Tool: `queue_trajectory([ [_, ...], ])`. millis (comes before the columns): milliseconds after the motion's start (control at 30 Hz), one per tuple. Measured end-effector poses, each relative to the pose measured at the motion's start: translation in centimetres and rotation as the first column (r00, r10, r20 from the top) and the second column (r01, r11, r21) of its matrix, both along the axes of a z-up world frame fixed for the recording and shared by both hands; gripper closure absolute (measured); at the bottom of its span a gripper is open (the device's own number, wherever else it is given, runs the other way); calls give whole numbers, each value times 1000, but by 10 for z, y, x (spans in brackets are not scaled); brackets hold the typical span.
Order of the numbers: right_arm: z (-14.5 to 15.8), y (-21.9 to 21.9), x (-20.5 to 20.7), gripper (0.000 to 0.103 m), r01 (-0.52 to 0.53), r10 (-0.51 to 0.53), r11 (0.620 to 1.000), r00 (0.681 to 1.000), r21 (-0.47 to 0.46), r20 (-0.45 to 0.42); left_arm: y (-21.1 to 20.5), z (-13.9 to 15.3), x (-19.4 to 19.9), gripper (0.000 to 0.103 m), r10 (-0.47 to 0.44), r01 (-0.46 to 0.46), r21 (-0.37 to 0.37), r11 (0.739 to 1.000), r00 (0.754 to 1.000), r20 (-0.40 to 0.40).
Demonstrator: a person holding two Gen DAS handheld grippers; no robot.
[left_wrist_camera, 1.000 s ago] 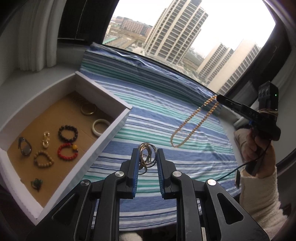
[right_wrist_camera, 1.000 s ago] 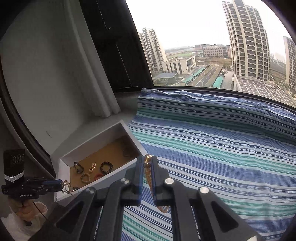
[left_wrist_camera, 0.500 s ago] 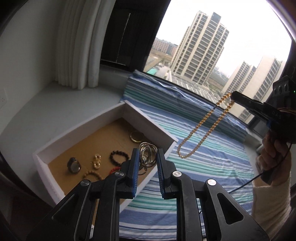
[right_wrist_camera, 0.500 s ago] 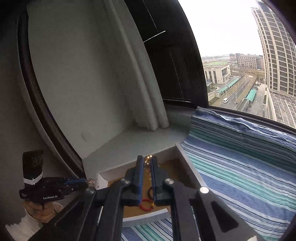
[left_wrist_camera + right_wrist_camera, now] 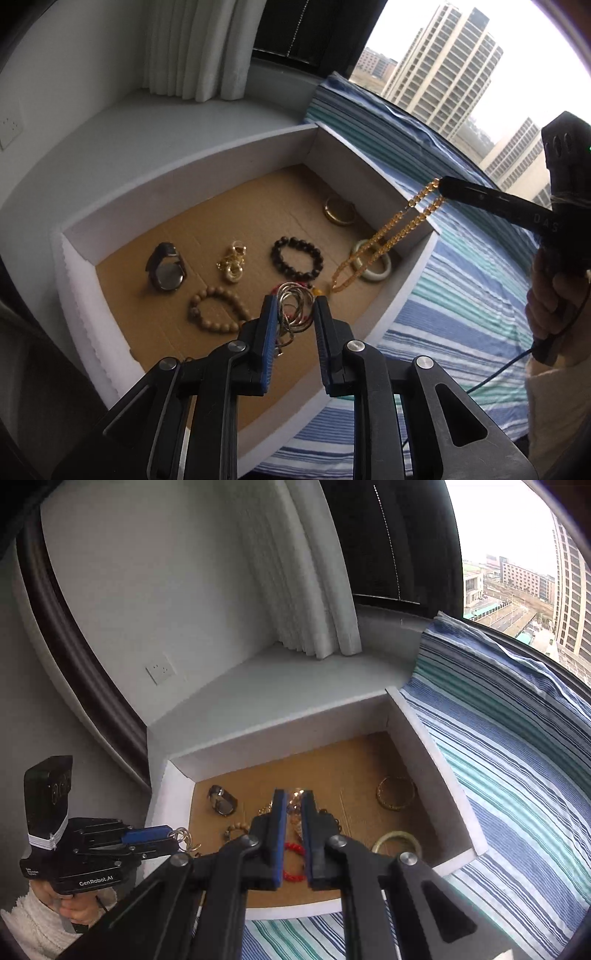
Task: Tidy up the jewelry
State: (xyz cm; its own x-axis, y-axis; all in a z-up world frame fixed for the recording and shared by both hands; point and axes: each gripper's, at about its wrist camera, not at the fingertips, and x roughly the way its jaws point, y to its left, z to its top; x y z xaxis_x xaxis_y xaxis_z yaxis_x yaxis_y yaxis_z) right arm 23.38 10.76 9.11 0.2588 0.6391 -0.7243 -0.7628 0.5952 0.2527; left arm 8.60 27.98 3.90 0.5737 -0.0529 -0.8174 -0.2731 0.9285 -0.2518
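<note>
My left gripper [image 5: 294, 301] is shut on a bundle of thin gold and silver chains [image 5: 291, 310], held over the near side of the white box [image 5: 236, 155]. It also shows in the right wrist view [image 5: 177, 840]. My right gripper [image 5: 294, 797] is shut on a gold bead necklace [image 5: 384, 236], which hangs over the box's right side above a pale jade bangle [image 5: 373, 260]. In the box lie a watch [image 5: 166, 267], a gold charm [image 5: 232, 262], a dark bead bracelet [image 5: 297, 256], a wooden bead bracelet [image 5: 216, 310], a gold bangle [image 5: 340, 211] and a red bead bracelet [image 5: 293, 864].
The box has a brown cardboard floor [image 5: 229, 218] and sits on a white window sill [image 5: 129, 129]. A blue and green striped cloth [image 5: 461, 266] covers the sill to its right. White curtains [image 5: 192, 44] hang behind.
Both grippers have moved left from above the striped cloth to above the box, each still holding its jewelry. The necklace now hangs inside the box's right edge.
</note>
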Motion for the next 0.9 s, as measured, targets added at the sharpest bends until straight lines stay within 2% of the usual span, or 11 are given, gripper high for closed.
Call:
queue_trajectory([
  [33, -14, 5, 3, 93, 0, 0, 999, 1000, -41, -7, -2, -4, 0, 83, 13, -13, 31, 999, 1000, -2],
  [67, -27, 8, 6, 93, 13, -13, 997, 1000, -80, -5, -4, -6, -2, 73, 31, -31, 68, 997, 1000, 3],
  [100, -35, 10, 7, 91, 22, -23, 995, 1000, -102, -2, -7, -6, -4, 51, 51, -51, 101, 994, 999, 8],
  [133, -40, 10, 8, 72, 27, -27, 993, 1000, -114, -1, -9, -5, -7, 35, 76, -78, 123, 989, 997, 21],
  [167, -43, 8, 8, 40, 36, -35, 992, 999, -120, 7, -10, -2, -10, 11, 113, -119, 143, 983, 992, 47],
  [200, -44, 7, 7, 27, 46, -44, 991, 999, -123, 19, -12, 2, -16, 1, 154, -166, 162, 973, 984, 86],
  [233, -44, 7, 5, 19, 53, -50, 991, 998, -120, 32, -16, 7, -21, 1, 194, -216, 183, 959, 972, 130],
  [400, -38, 6, -12, 19, 58, -41, 987, 993, -153, 107, -25, 16, -32, 1, 351, -394, 298, 869, 917, 190],
  [533, -34, 6, -31, 19, 71, -31, 980, 977, -186, 210, -31, 14, -35, 1, 359, -398, 310, 863, 916, 177],
  [633, -35, 9, -44, 19, 69, -12, 974, 966, -215, 257, -35, 13, -37, 1, 377, -406, 359, 840, 914, 152],
  [900, -44, 17, -61, 19, 49, 12, 967, 971, -251, 238, -26, 9, -38, 1, 428, -436, 348, 830, 898, 106],
])
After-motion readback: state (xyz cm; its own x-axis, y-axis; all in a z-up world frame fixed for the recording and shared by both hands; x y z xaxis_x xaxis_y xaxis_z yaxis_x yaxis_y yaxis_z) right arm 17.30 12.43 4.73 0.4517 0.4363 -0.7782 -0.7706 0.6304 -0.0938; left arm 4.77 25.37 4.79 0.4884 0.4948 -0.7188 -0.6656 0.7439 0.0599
